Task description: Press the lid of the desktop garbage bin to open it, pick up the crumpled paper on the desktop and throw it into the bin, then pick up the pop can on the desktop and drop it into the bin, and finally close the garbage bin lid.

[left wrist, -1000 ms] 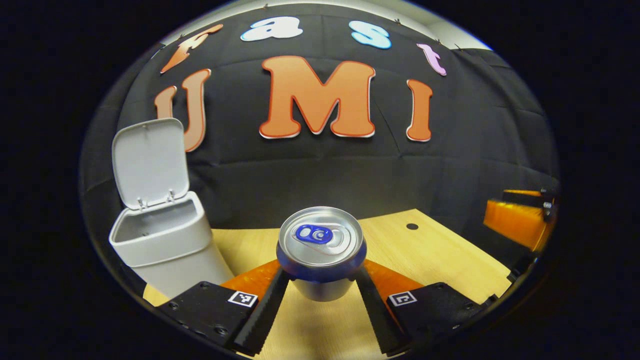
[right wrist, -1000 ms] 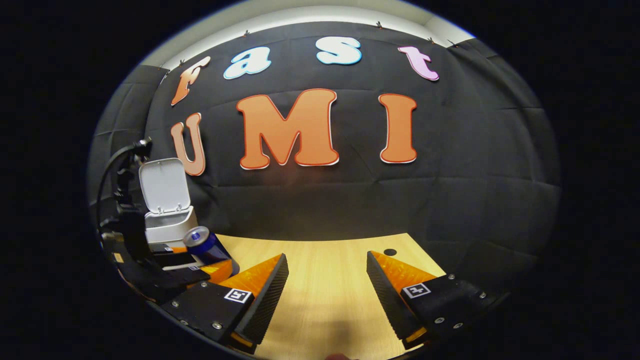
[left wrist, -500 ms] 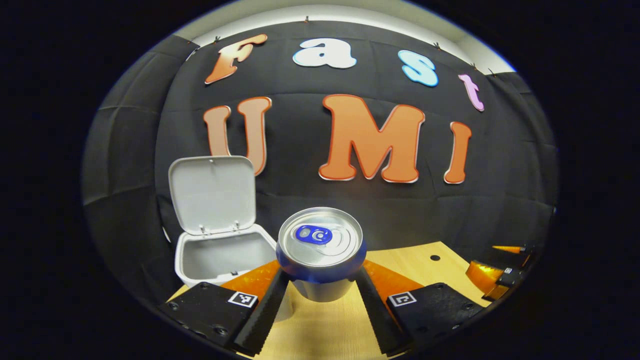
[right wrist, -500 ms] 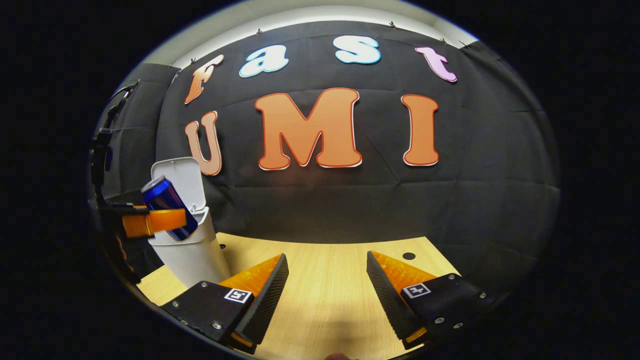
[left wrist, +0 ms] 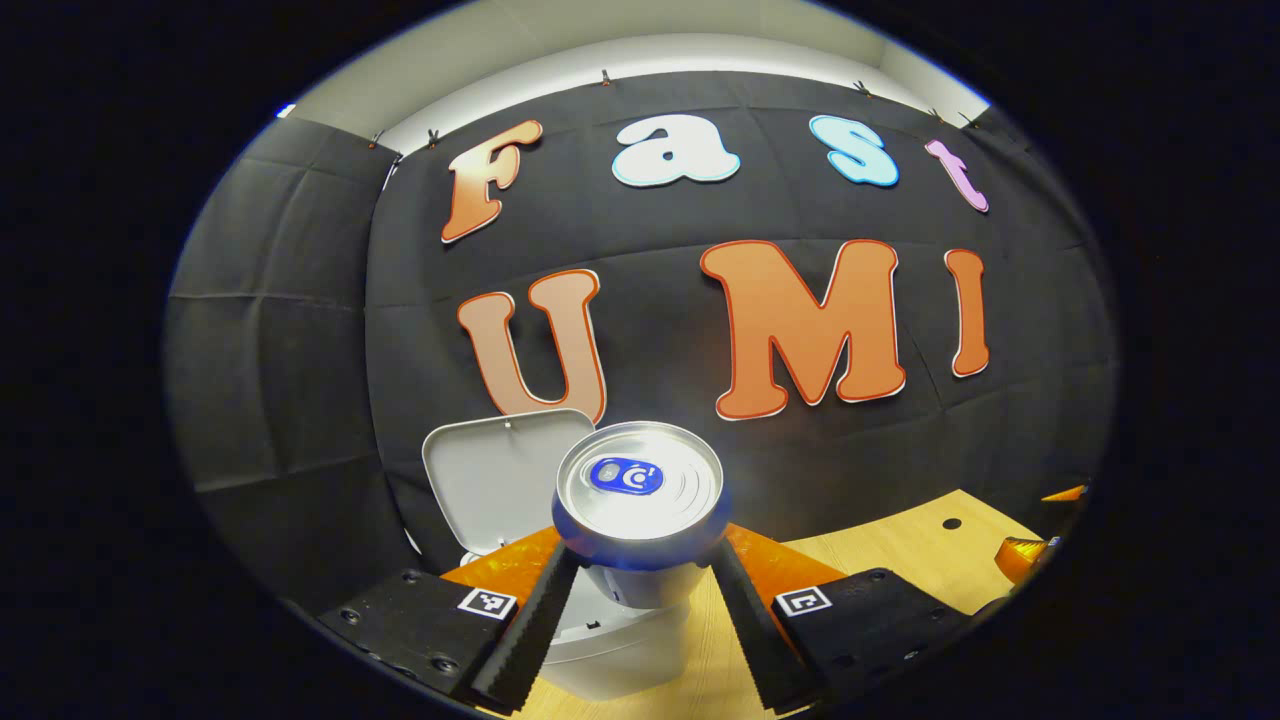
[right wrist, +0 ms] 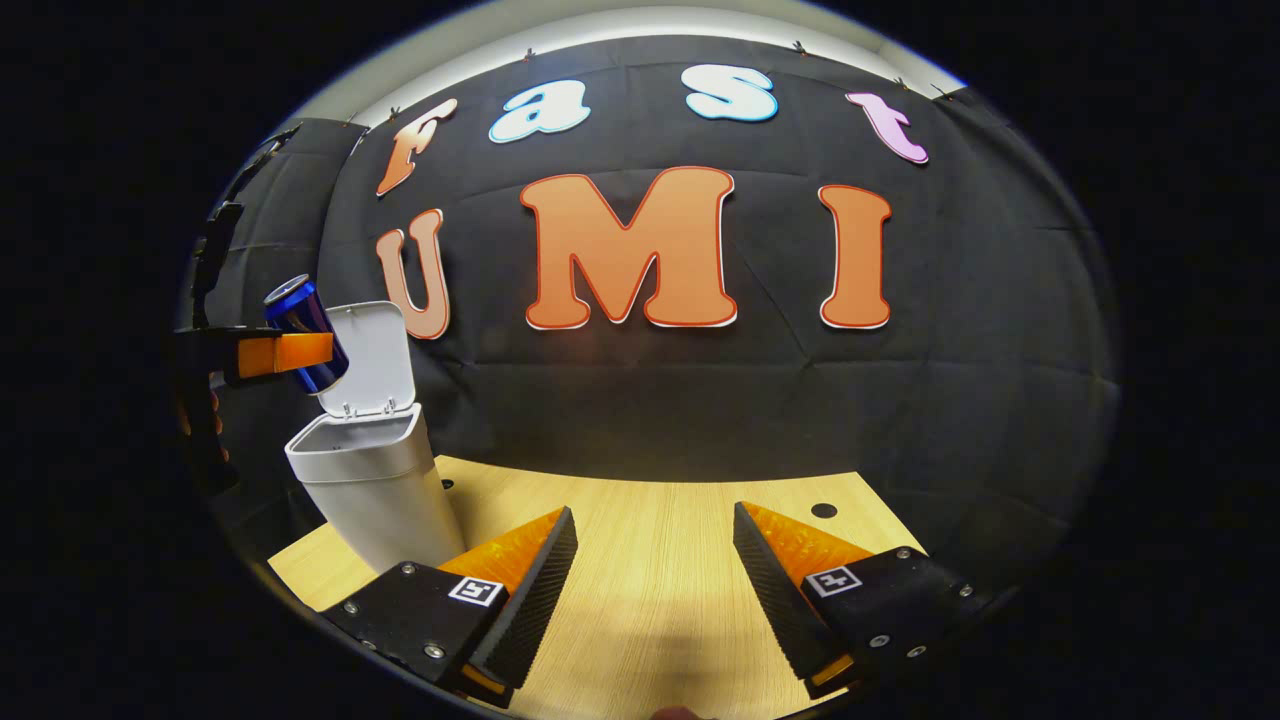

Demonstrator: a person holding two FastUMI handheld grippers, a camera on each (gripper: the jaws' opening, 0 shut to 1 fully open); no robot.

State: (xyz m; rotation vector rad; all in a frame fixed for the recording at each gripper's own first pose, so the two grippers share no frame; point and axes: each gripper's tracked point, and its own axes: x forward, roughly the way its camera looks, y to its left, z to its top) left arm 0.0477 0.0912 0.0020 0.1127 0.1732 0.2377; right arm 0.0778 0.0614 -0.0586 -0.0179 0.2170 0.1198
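My left gripper [left wrist: 638, 580] is shut on the blue pop can [left wrist: 640, 495], whose silver top faces the camera. Below and behind the can stands the white garbage bin [left wrist: 610, 650] with its lid [left wrist: 490, 475] raised. In the right gripper view the same can [right wrist: 305, 320] hangs tilted in the left gripper [right wrist: 275, 352], above and slightly left of the bin's [right wrist: 375, 495] open mouth. The raised lid [right wrist: 372, 357] stands behind the can. My right gripper [right wrist: 655, 560] is open over the wooden desktop [right wrist: 650, 560], with nothing between its fingers. The bin's inside is hidden.
The booth's black cloth wall rises right behind the bin. A small dark hole [right wrist: 823, 510] marks the desktop at the back right. In the left gripper view, the right gripper's fingers [left wrist: 1025, 550] appear at the far right edge.
My left gripper has lifted the can higher and carried it over the bin, which now lies directly beneath it. The right gripper has stayed almost still and open.
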